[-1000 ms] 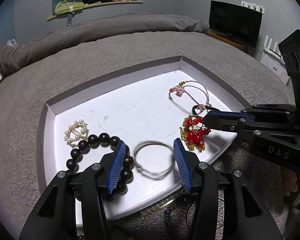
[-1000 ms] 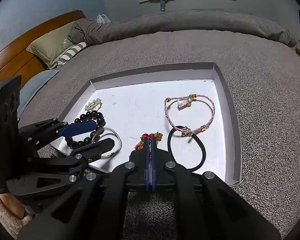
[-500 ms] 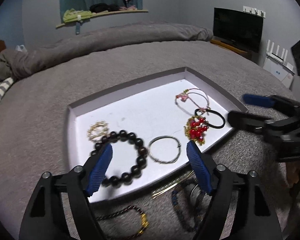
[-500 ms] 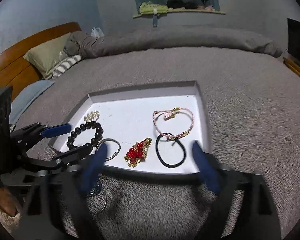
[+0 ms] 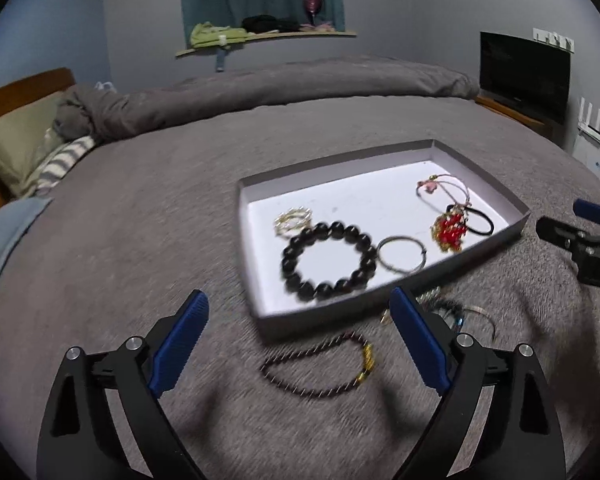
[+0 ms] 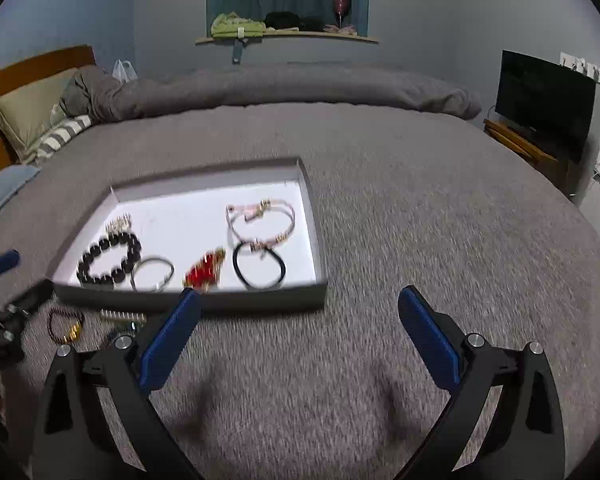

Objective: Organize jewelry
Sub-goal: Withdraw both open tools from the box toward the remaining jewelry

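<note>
Bedspread (image 6: 380, 200): tray (image 6: 188, 304) beyond empty tool (image 6: 300, 320)

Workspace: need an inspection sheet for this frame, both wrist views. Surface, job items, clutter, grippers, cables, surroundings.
Surface: grey bedspread, blurred in the foreground.
Job's things: shallow white tray holds black bead bracelet, silver bangle, red and gold ornament, black hair tie, pink cord bracelet, pearl clip.
Clutter: dark thin bracelet with gold clasp and a blurred heap of other pieces lie on the bedspread before the tray.
Grippers: left gripper and right gripper open, nothing between the jaws; the left's jaws have just been opening.
Cables: nothing seen.
Surroundings: pillows, TV, wall shelf.
</note>
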Tool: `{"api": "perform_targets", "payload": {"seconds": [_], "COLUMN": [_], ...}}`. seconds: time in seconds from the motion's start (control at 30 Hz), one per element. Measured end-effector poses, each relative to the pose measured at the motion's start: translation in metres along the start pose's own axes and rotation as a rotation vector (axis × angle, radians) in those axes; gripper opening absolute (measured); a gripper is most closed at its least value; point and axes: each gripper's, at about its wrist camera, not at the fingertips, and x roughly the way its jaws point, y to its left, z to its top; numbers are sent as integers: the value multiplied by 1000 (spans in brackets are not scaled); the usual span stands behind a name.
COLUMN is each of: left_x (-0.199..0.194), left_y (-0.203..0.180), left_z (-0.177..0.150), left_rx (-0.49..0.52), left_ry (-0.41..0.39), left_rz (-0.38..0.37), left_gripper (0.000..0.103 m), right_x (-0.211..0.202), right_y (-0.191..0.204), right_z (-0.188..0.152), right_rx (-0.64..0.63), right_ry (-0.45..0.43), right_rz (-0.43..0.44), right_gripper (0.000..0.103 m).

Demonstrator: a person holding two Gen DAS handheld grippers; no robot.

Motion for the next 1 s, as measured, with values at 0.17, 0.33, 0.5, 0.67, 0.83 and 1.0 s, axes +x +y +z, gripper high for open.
{"api": "perform_targets", "payload": {"seconds": [0.17, 0.33, 0.5, 0.67, 0.83, 1.0], "left_x": [-10, -12, -4, 11, 10, 4], "left_y": [8, 12, 13, 14, 6, -4], "left_z": [-23, -47, -55, -55, -51, -45], "left_rx": [8, 14, 36, 13, 24, 46], "left_ry": [27, 70, 87, 110, 89, 44], "left_rz": [16, 2, 4, -22, -49, -73], "left_gripper": [95, 95, 95, 95, 93, 81], "right_x": [-10, -19, -18, -16, -7, -5], "right_y": [9, 20, 33, 49, 58, 57], "right_z": [-21, -37, -43, -49, -54, -55], "right_rx": [-32, -40, -49, -96, -112, -102], "right_ry": [-1, -10, 7, 1, 44, 65], "right_rz": [-16, 81, 121, 130, 169, 185], "right_gripper": [98, 98, 98, 97, 88, 71]}}
